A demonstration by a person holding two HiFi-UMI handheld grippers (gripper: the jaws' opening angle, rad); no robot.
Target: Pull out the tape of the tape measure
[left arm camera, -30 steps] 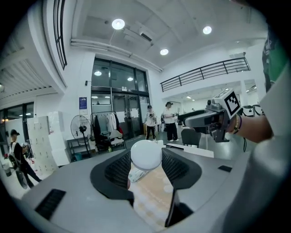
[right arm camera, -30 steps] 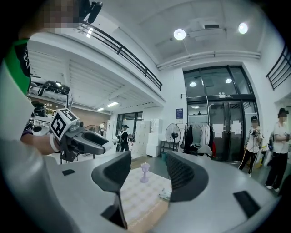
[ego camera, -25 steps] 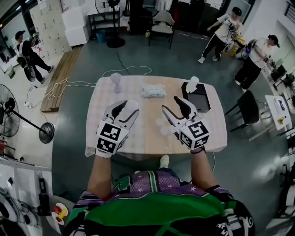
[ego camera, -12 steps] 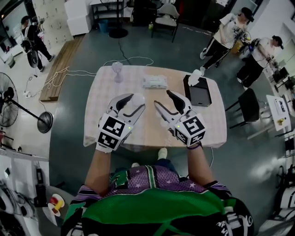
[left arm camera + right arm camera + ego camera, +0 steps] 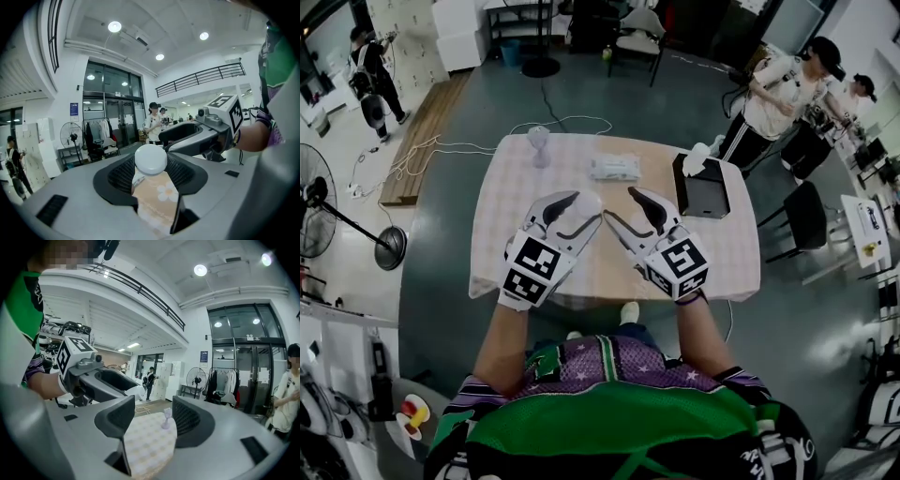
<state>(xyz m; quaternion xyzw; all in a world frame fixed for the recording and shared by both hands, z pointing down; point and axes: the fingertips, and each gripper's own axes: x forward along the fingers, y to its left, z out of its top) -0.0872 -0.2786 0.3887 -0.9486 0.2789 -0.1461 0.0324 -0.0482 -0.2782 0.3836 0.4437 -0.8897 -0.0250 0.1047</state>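
- Head view has both claws nearly tip to tip above the desk (image 5: 731, 253).
- Left claw (image 5: 581, 210) is clamped on the tape measure (image 5: 151, 159), a white round puck held up off the desk.
- Right claw (image 5: 619, 204) gapes wide with nothing in it. The puck sits just beside its tips, off to its left.
- Can't spot the tape's tab, and a round puck has no real long axis.
- Count: one tape measure, two claws, plus one goblet (image 5: 538, 145), one tissue pack (image 5: 614, 167) and one black box (image 5: 708, 197).
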